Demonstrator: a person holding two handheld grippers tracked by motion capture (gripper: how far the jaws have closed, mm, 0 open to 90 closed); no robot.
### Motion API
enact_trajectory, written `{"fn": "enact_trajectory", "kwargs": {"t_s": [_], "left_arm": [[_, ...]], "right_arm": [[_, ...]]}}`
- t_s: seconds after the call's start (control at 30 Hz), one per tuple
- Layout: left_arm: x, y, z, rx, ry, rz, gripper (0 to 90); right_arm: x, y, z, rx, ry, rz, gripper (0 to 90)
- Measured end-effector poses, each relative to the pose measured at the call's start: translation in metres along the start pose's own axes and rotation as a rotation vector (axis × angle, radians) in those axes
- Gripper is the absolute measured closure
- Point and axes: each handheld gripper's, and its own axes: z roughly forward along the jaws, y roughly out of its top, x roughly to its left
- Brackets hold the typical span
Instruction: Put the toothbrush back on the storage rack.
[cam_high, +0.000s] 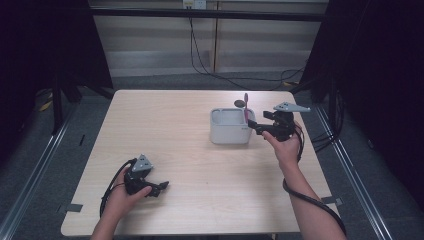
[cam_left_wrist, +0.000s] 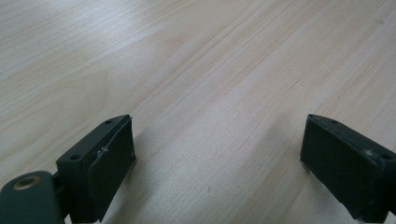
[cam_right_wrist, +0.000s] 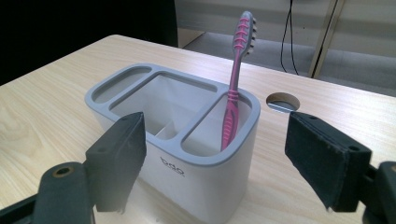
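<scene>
The right gripper (cam_high: 256, 128) stands with its jaws wide apart and nothing between them, just beside the right end of the grey holder (cam_high: 231, 127). The left gripper (cam_high: 159, 187) is likewise spread wide and empty, low over bare wood near the table's front left.

The table (cam_high: 185, 150) is pale wood grain, with a round cable hole (cam_right_wrist: 282, 102) in it behind the holder. Grey floor surrounds the table, dark curtains hang at both sides, and black cables trail along the light back wall.

The holder sits right of centre, with three compartments under a darker grey rim. A pink toothbrush (cam_right_wrist: 236, 79) stands nearly upright in the end compartment nearest the right gripper, head up; its lower end is hidden inside. The small lettering on the holder's front is too faint to read.

The right hand (cam_high: 286, 148) reaches in from the bottom right with the forearm stretched forward, and the left hand (cam_high: 121, 196) rests close to the table's front edge.
</scene>
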Motion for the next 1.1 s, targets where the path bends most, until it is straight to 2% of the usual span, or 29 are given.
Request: {"fn": "enact_trajectory", "kwargs": {"t_s": [0.27,0.7,1.1], "left_arm": [[0.0,0.0,0.0,0.002,-0.002,0.0,9.4],[0.0,0.0,0.0,0.002,-0.001,0.0,9.4],[0.0,0.0,0.0,0.001,0.0,0.002,9.4]], "right_arm": [[0.008,0.003,-0.004,0.014,0.015,-0.025,19.8],[0.012,-0.01,-0.011,0.055,0.032,-0.023,17.8],[0.007,-0.024,-0.02,0.095,0.027,-0.033,17.0]]}}
